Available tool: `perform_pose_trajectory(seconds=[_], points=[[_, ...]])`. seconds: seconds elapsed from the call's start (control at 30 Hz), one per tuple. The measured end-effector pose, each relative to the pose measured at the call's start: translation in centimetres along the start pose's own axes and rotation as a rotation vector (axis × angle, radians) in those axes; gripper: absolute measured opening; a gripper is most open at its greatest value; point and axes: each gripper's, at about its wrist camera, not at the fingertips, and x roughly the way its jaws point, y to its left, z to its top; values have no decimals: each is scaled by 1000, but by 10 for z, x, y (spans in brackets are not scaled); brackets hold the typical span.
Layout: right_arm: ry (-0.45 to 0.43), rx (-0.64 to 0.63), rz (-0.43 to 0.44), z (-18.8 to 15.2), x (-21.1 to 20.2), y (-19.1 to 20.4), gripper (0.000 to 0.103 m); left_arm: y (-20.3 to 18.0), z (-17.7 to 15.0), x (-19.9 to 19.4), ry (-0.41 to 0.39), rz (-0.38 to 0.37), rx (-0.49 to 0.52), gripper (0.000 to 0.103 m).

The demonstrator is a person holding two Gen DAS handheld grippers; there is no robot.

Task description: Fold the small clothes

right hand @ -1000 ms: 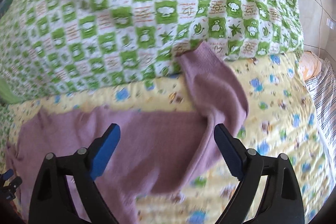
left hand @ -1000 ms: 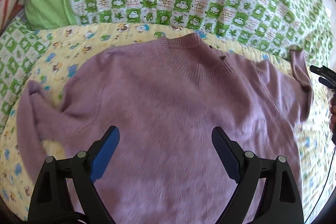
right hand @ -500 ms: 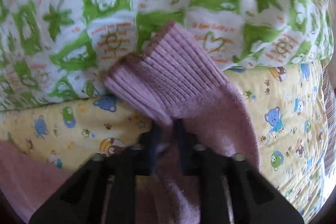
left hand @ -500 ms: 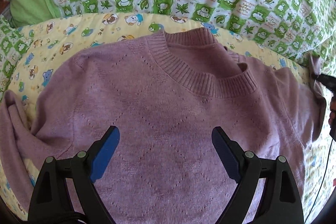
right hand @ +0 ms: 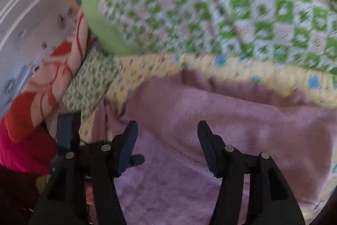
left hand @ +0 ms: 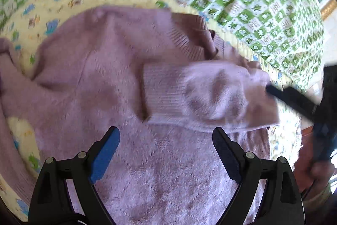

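Right gripper jaws have just been opening, nothing between them, leaving the sleeve lying across the sweater; left gripper is hovering apart, empty.

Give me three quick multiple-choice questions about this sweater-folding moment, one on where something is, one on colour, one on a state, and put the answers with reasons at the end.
1. Where does the sweater's sleeve lie?
A. Folded across the sweater's front
B. Stretched out onto the green checked quilt
C. Hanging off the bed

2. What colour is the sweater?
A. Yellow
B. Mauve purple
C. Green

3. How do the jaws of the left hand-held gripper stand?
A. Clamped on the collar
B. Clamped on the sleeve
C. Open, holding nothing

Answers:
1. A, the ribbed cuff rests over the chest.
2. B, the whole knit is mauve against the yellow sheet.
3. C, both blue pads stand wide apart above the knit.
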Motion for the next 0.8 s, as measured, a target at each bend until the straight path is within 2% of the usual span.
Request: perform_pose_trajectory(seconds=[0.07, 0.2, 0.33, 0.37, 0.43, 0.47, 0.5, 0.57, 0.67, 0.73, 0.8], points=[[24, 57, -16, -7, 8, -14, 60, 6, 3, 8, 15, -7, -30, 90], [10, 166, -84, -43, -15, -41, 60, 8, 9, 30, 53, -32, -82, 86], [-21, 237, -131, -59, -31, -53, 60, -9, 17, 52, 72, -58, -65, 80], [-31, 244, -139, -61, -37, -56, 60, -15, 20, 55, 67, -58, -54, 73], [-51, 261, -159, -64, -44, -58, 60, -26, 28, 58, 45, -58, -11, 39], [-59, 271, -170, -64, -47, -61, 60, -30, 31, 58, 49, -73, 4, 5], [-69, 281, -183, -64, -51, -63, 60, -33, 34, 53, 38, -99, 12, 8], [-88, 297, -213, -66, -60, -68, 60, -38, 33, 36, -22, -110, 34, 7], [-122, 331, -261, -70, -75, -79, 60, -39, 28, -9, -93, -127, 43, 6], [-140, 357, -293, -73, -85, -88, 60, -27, 21, -43, -163, -89, 47, 6], [-159, 385, -339, -77, -96, -98, 60, -8, 15, -53, -174, -25, 52, 6]])
